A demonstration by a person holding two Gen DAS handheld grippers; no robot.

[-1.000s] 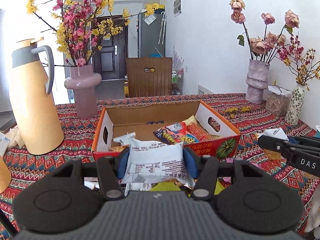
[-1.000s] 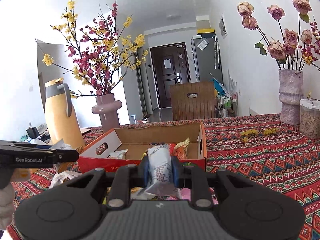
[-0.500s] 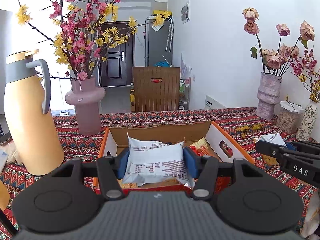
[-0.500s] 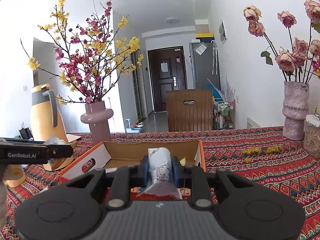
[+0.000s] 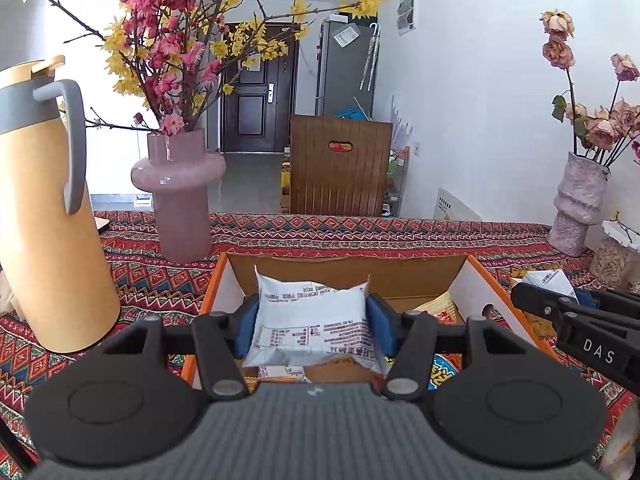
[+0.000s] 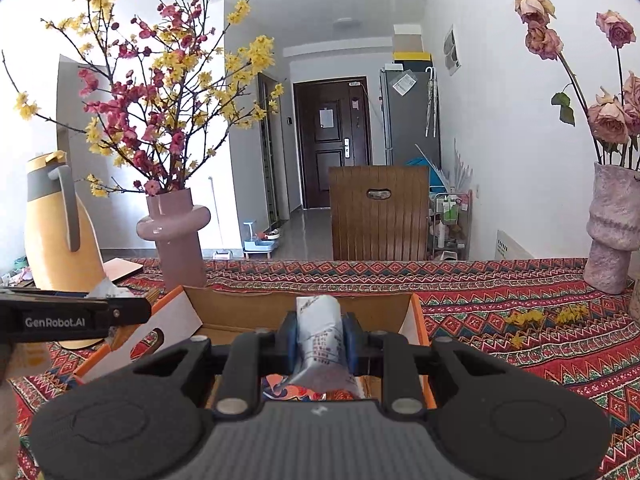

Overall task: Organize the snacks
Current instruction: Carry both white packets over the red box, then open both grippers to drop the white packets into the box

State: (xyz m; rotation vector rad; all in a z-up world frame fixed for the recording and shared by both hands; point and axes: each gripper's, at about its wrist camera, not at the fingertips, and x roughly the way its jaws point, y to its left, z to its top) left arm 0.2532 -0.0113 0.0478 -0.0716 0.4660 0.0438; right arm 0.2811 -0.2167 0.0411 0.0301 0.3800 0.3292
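Observation:
My left gripper is shut on a white snack packet, held flat over the open orange cardboard box. My right gripper is shut on a second white snack packet, held edge-on over the same box. Colourful snack bags lie inside the box, partly hidden by the grippers. The right gripper's body shows at the right of the left wrist view. The left gripper's body shows at the left of the right wrist view.
A tall yellow thermos jug stands at the left. A pink vase of blossom branches stands behind the box. A textured vase of dried roses and a jar stand at the right. A patterned cloth covers the table.
Both grippers have risen and moved forward with their packets, from in front of the box to over its inside. Both grips are unchanged.

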